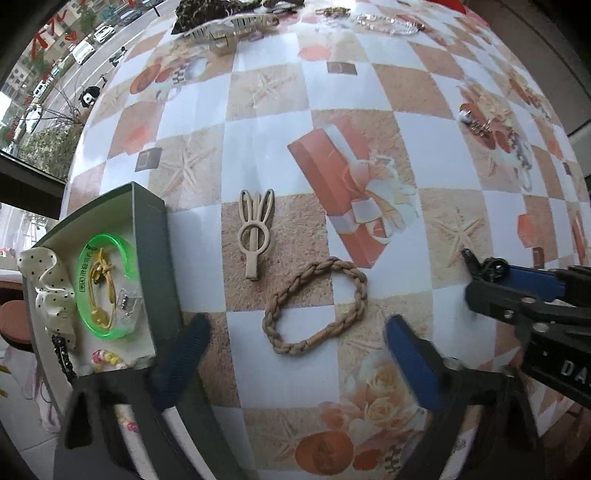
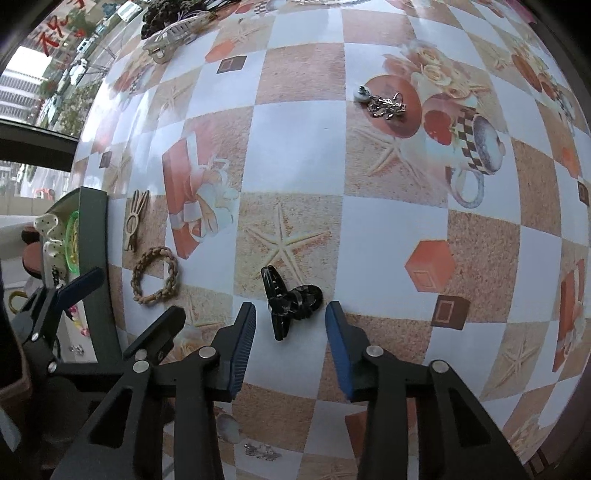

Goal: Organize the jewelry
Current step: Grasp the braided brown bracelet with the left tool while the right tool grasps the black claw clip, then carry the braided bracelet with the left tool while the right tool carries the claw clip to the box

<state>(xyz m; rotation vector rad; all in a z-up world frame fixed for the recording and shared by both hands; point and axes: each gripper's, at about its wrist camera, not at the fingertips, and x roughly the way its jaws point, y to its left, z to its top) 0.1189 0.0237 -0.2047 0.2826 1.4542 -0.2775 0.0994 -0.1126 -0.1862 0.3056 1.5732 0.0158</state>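
My left gripper [image 1: 297, 325] points down at the table, open, with its blue fingers on either side of a tan braided hair tie [image 1: 360, 291] and not touching it. A beige rabbit-ear hair clip [image 1: 255, 236] lies just beyond the tie. To the left stands a dark green box [image 1: 147, 236] holding a green bangle [image 1: 129, 254], a white dotted scrunchie [image 1: 48, 280] and other small pieces. My right gripper [image 2: 291, 308] is open around a black claw clip [image 2: 291, 299] on the table, with narrow gaps between the pads and the clip.
Silver earrings [image 2: 386, 103] lie farther out on the patterned tablecloth. A white claw clip [image 1: 236, 24], a dark scrunchie and chains [image 1: 388, 22] sit at the far edge. A small silver piece [image 2: 262, 452] lies near the front. The table's edge and a window are on the left.
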